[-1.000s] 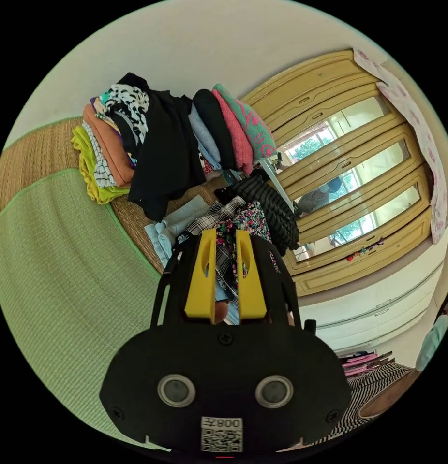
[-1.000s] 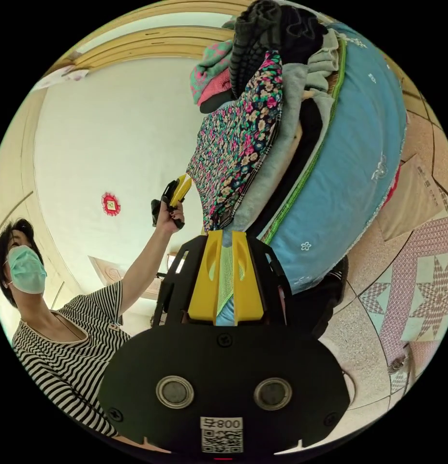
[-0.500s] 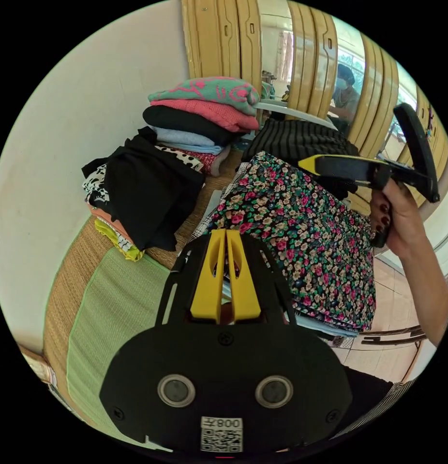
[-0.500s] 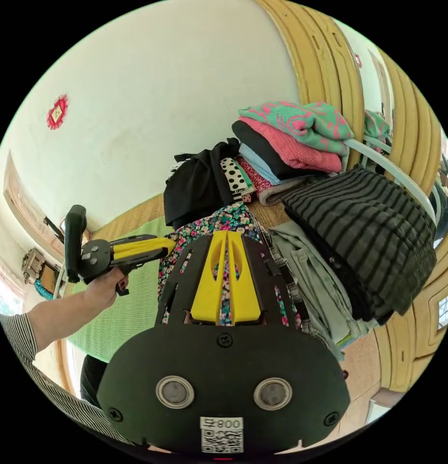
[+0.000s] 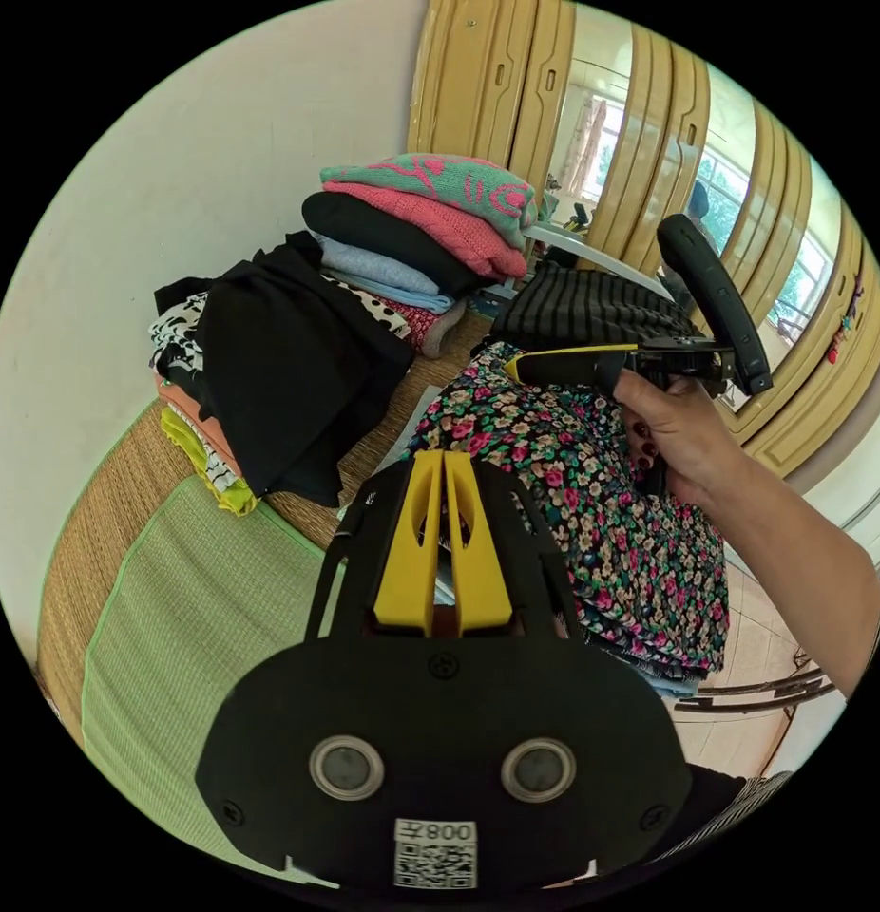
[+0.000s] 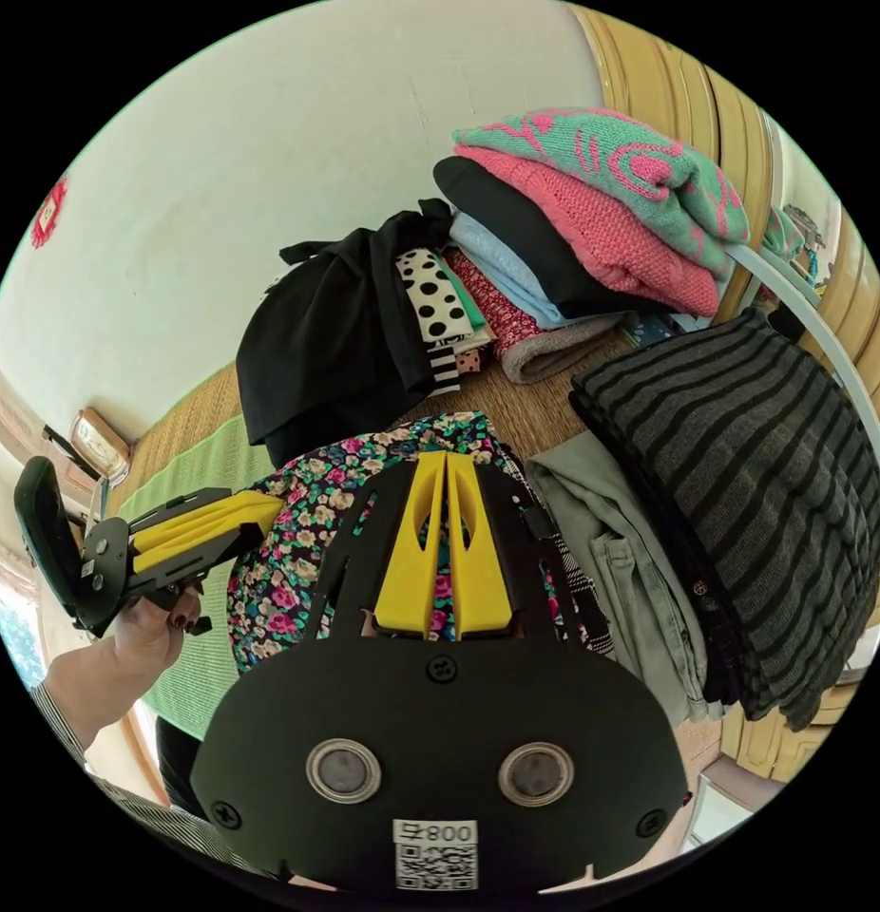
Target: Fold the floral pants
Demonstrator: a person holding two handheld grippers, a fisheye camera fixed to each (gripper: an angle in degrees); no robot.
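Left tongs (image 5: 444, 465) have jaws nearly together, and I cannot tell whether cloth lies between them. Right tongs (image 6: 446, 470) look likewise, low over the pants (image 6: 312, 518). The pants lie folded on a pile near the mat's (image 5: 188, 608) edge, a striped knit (image 6: 744, 494) at their 2 o'clock. To finish well, press the fold flat and square its edges before letting go.

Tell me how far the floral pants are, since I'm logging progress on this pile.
Done: the floral pants lie as a flattened bundle on other clothes beside the stacks. In hand: the left gripper and right gripper sit closed at the pants' edges; whether either pinches fabric is hidden. Left: probably a final fold or smoothing; I can't tell how many folds are in.
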